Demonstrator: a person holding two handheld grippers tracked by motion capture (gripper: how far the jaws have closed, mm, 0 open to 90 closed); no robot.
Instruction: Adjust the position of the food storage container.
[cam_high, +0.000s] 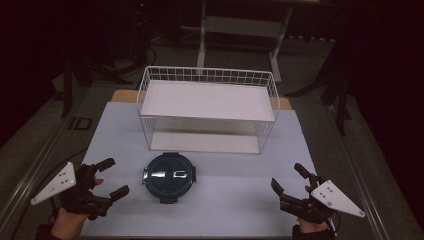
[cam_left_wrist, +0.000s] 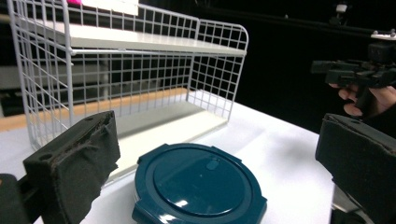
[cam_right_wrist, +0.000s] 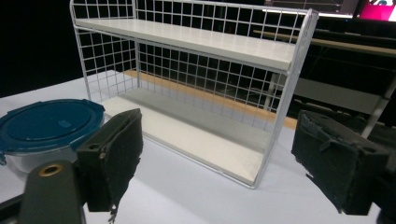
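On my left, the left gripper sits with its jaws spread wide and nothing between them, hovering just above the white table. Just to its right, between my two grippers and nearer the left one, lies the round container with the dark teal lid, flat on the table and apart from both sets of jaws. Beyond it, ahead of both grippers, stands the white wire shelf rack, its two shelves bare. Far to the right, the right gripper also hangs open and empty, well apart from the container. I judge the job in hand is picking up the container, likely for the rack. To do it well I'd bring the left jaws in level across the rim, straddling the lid squarely, avoiding the clip tabs, before closing.
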